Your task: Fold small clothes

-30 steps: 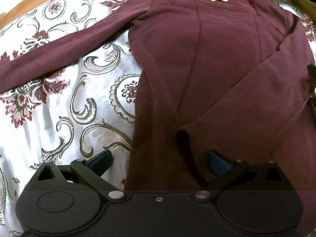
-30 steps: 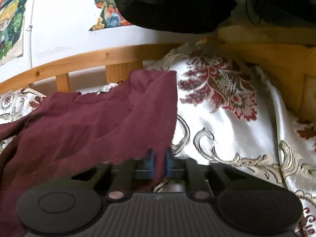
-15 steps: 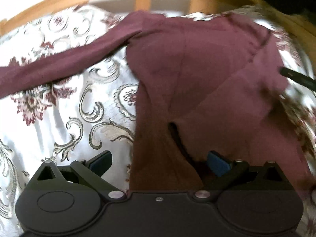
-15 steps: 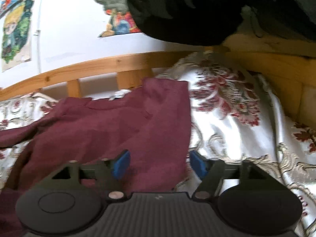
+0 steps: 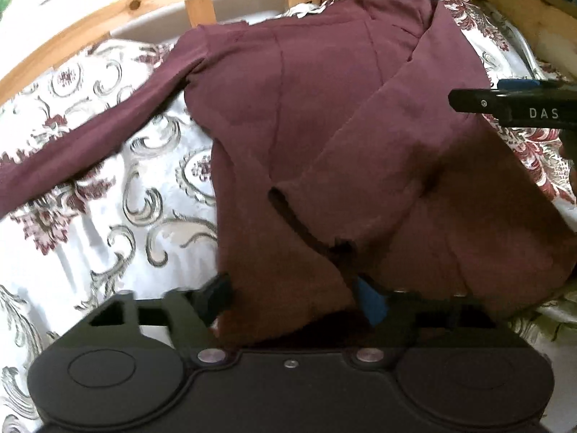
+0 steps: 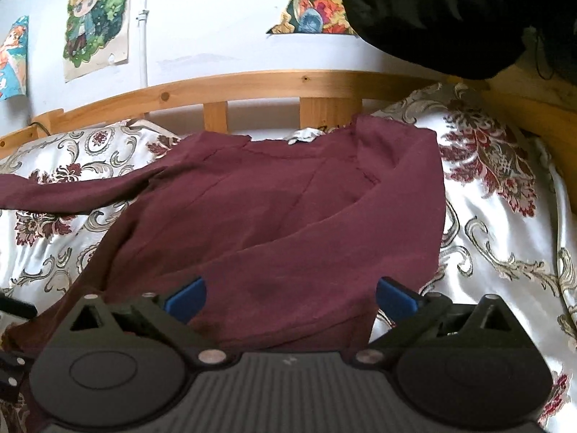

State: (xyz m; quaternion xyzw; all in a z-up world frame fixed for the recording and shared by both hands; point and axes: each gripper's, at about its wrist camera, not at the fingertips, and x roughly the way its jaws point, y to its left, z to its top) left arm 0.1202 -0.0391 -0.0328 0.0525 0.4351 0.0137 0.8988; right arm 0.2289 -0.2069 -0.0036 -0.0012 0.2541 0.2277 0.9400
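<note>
A maroon long-sleeved shirt (image 5: pixel 324 108) lies flat on the bed. One sleeve is folded across its body, and the other sleeve (image 5: pixel 90 148) stretches out to the left. My left gripper (image 5: pixel 294 296) is at the shirt's near hem. Its jaws are closing with the hem between them, and the pads are still apart from the cloth. In the right wrist view the shirt (image 6: pixel 270 198) fills the middle. My right gripper (image 6: pixel 290 296) hovers over the folded sleeve; its jaws are opening wide and hold nothing. One finger of the right gripper (image 5: pixel 479 103) shows at the shirt's right edge.
A white satin bed cover (image 6: pixel 505 234) with red and grey flowers lies under the shirt. A wooden bed rail (image 6: pixel 252 86) runs behind it, close to the collar. A dark bundle of cloth (image 6: pixel 450 7) hangs at the top right. Posters (image 6: pixel 93 25) hang on the wall.
My right gripper went from shut on the shirt's fabric to wide open and drew back from it. The left gripper's jaws narrowed around the hem, and it pulled back a little.
</note>
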